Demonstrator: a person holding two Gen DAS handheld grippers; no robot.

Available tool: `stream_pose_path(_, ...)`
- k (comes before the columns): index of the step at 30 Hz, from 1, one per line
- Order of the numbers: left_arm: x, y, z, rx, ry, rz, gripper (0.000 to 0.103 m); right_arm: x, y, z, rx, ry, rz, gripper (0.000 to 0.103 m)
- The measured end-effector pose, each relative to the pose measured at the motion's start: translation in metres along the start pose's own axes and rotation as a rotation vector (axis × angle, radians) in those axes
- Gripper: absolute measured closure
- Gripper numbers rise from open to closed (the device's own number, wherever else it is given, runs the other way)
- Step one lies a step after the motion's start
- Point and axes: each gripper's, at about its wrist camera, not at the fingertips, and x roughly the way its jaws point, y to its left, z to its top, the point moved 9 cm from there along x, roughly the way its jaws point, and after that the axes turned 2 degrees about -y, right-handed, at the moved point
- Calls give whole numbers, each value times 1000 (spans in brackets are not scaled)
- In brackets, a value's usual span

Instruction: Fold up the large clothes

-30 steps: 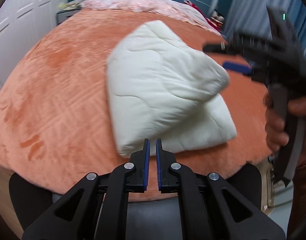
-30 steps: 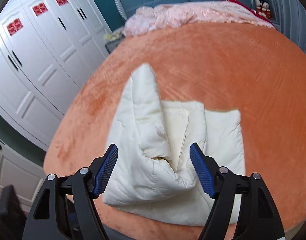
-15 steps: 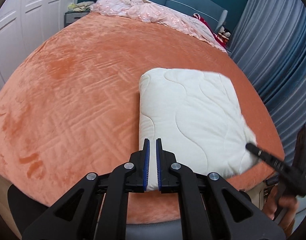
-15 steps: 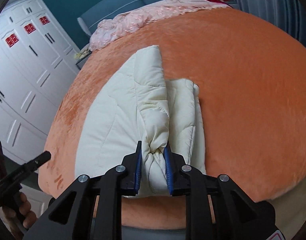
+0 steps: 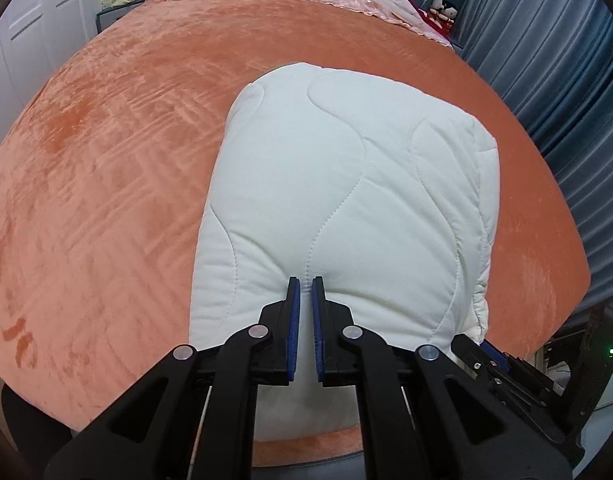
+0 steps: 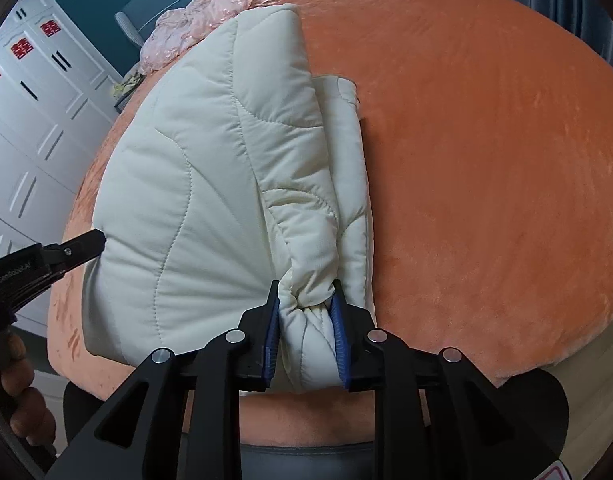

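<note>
1. I see one cream quilted garment [image 5: 346, 184], folded into a thick puffy bundle with wavy stitching, lying on the orange bedspread [image 5: 106, 160] near its front edge.
2. My left gripper [image 5: 303, 284] is closed, tips against the top layer.
3. My right gripper [image 6: 306, 300] clamps a bunched fold, jaws easing apart.
4. Two grippers, one garment.

A home bedroom: a wide bed [image 5: 106, 184] under an orange plush cover, white wardrobes [image 6: 30, 128], blue curtains [image 5: 546, 60], and what look like soft toys [image 5: 440, 6] by the headboard.
</note>
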Motion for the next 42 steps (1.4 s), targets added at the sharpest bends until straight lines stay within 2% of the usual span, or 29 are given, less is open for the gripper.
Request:
stream_pose_path(6,9,1,-2,38,-6,73,98,-26,-1,11,48,-5,33,73)
stream_pose_path(12,11,1,0,38,-4,84,98,-67,21,58,48,-107,93,72)
stream_pose_path(15,8,3,0,39,-4,79,98,-58,27,68,29,-89,66,71)
stream_pose_path(18,1,5,2,16,-5,39,98,-43,31,63,39,-57,64,71)
stream_pose_path(22,-8,14,18,-17,-23,15,98,-35,34,84,81,-70,87,69)
stream_pose_path(25,-9,21,40,-45,-40,16,98,-24,41,106,102,-56,112,47)
stream_pose_path(28,-2,27,57,-72,-39,24,98,1,47,113,85,-7,64,46)
stream_pose_path(30,11,31,59,-91,-9,21,98,17,47,110,73,9,38,54)
stream_pose_path(31,17,32,58,-103,5,15,98,22,48,109,65,9,45,76)
stream_pose_path(33,23,31,56,-101,12,15,98,18,48,110,66,-30,68,89)
stream_pose_path(36,27,21,55,-65,4,19,98,6,34,110,64,-85,35,91)
stream_pose_path(42,48,5,52,6,-13,82,97,43,14,96,56,-46,-33,89)
